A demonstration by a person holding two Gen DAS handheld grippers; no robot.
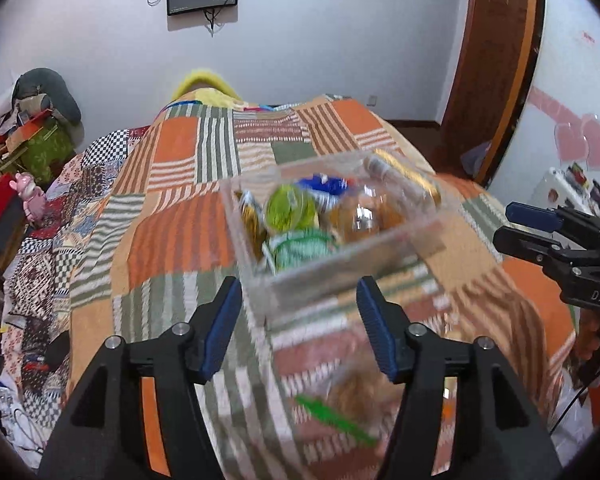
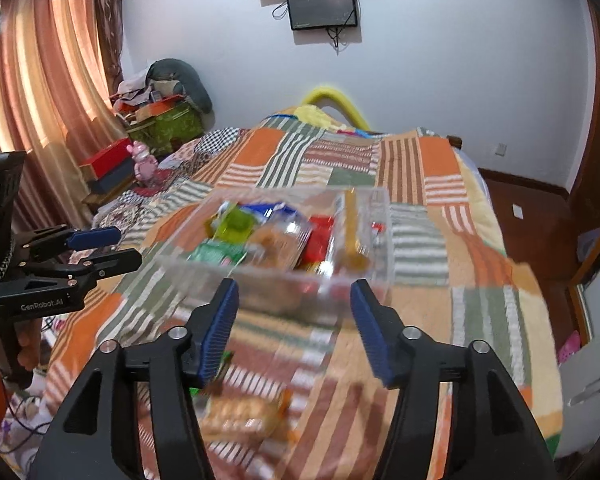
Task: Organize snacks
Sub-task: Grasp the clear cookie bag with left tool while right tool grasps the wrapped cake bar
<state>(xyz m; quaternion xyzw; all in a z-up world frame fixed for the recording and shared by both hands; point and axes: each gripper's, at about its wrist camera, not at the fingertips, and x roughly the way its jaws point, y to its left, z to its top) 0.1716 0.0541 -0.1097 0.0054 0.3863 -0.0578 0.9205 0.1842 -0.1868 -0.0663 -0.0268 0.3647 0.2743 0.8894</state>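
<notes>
Left claw (image 1: 298, 320): wide apart, holding nothing; "GenRobot.AI" printed on its body.
Right claw (image 2: 294, 320): wide apart, holding nothing; "DAS" readable on its side.
Clear box (image 1: 300, 280): on the quilt (image 1: 172, 216), filled with snacks; wrapper writing too blurred to read.
Loose snack pack (image 2: 240, 416): on quilt, near the claws.

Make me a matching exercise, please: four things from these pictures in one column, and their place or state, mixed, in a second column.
Things:
1. clear box
2. snack packet
3. left tool
4. pink toy

Places or states:
A. open, holding nothing
B. on the quilt, snacks inside
C. beside the red box
D. loose on the quilt, outside the box

Pairs: 1-B, 2-D, 3-A, 4-C
</notes>
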